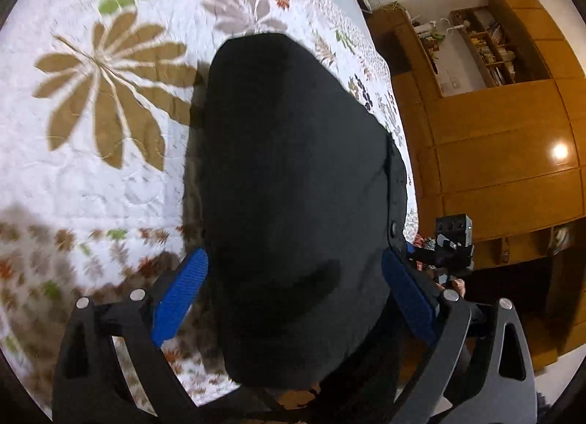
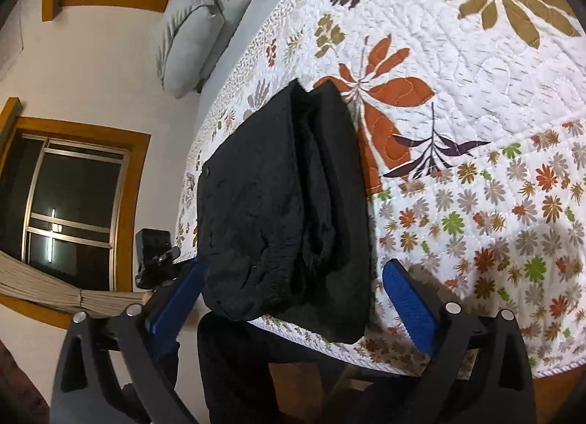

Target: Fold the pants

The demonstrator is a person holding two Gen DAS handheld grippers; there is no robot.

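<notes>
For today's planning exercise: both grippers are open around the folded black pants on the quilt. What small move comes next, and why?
Probably withdraw both grippers: the black pants already lie in a compact folded stack near the quilt's edge, and the left gripper and right gripper are open, gripping nothing.

Both tongs spread wide, gripping nothing.

The left tongs have their blue-padded fingers set far apart, angled forward and downward. The right tongs show the same wide spread, blue pads facing inward, nothing pinched between them. Each wrist view catches the other tongs off to its side, with a fingertip of the person's hand on the handle.
</notes>
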